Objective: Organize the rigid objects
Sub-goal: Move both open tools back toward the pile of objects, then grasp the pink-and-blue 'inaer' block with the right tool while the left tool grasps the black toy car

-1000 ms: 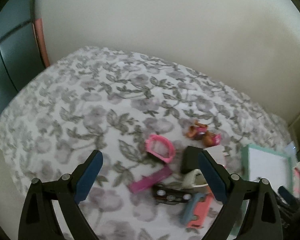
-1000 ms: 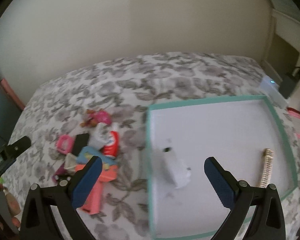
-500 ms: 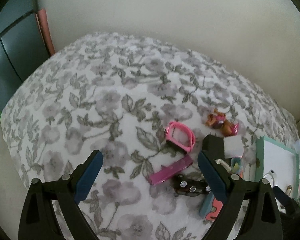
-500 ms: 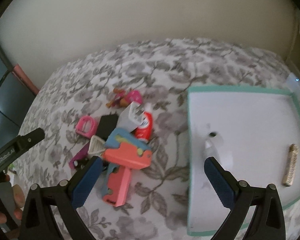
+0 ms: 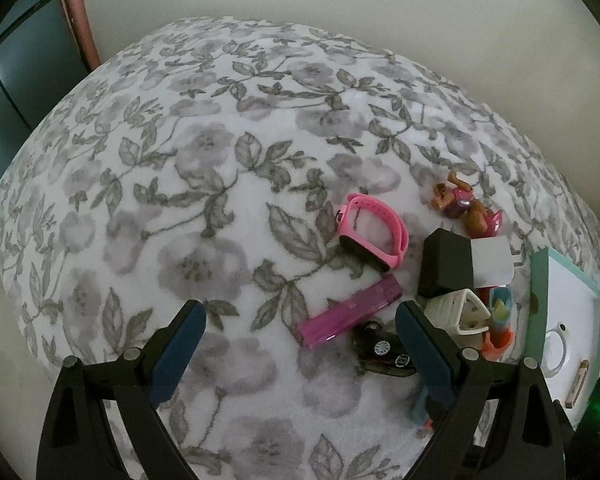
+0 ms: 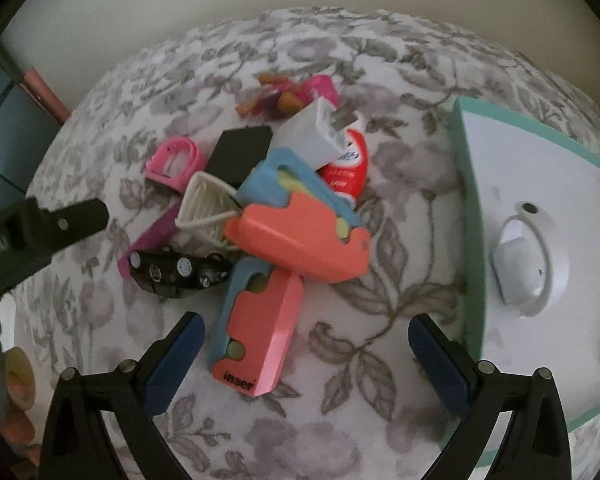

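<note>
The coral and blue case is found on the bed, at the near edge of the heap, left of the tray. Its long axis points toward the right tongs, gaping and empty, nearer than the equally spread left tongs.

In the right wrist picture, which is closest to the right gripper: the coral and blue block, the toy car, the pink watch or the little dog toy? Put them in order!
From the right gripper outward:
1. Coral and blue block, lying just ahead between the open fingers.
2. Black toy car, ahead and left.
3. Pink watch, farther back on the left.
4. Dog toy, at the far end of the pile.
</note>
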Action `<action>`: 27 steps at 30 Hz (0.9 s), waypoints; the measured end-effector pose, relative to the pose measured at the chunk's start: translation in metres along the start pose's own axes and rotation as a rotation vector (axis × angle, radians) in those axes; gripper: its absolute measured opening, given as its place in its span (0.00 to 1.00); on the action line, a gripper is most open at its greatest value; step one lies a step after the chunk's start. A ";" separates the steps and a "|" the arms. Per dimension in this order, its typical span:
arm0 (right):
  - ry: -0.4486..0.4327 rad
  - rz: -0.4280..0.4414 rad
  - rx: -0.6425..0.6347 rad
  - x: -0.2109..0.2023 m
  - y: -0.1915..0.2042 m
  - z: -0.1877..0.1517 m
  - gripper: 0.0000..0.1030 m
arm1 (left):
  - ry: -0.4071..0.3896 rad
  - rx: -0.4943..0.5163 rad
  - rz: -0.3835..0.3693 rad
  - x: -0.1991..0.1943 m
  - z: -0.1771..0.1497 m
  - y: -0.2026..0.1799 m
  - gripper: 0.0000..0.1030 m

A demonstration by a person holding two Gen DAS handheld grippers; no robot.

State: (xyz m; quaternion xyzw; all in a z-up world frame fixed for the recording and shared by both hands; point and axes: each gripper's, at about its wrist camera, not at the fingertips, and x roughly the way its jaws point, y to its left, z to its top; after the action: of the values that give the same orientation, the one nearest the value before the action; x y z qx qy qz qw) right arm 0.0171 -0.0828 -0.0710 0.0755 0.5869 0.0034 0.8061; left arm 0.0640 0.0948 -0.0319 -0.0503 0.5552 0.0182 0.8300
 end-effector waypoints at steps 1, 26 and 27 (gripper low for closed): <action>0.006 -0.008 -0.013 0.003 0.004 -0.001 1.00 | 0.000 0.000 0.002 0.001 0.000 0.000 0.93; 0.016 -0.052 -0.055 -0.001 0.004 -0.008 0.53 | 0.137 0.084 -0.119 0.019 -0.012 -0.034 0.93; 0.017 -0.049 -0.053 -0.003 0.001 -0.010 0.51 | 0.141 0.088 -0.124 0.019 -0.013 -0.036 0.93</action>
State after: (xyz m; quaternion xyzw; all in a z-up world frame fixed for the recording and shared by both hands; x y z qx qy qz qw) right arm 0.0072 -0.0810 -0.0709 0.0396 0.5952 -0.0001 0.8026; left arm 0.0620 0.0573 -0.0523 -0.0495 0.6083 -0.0612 0.7898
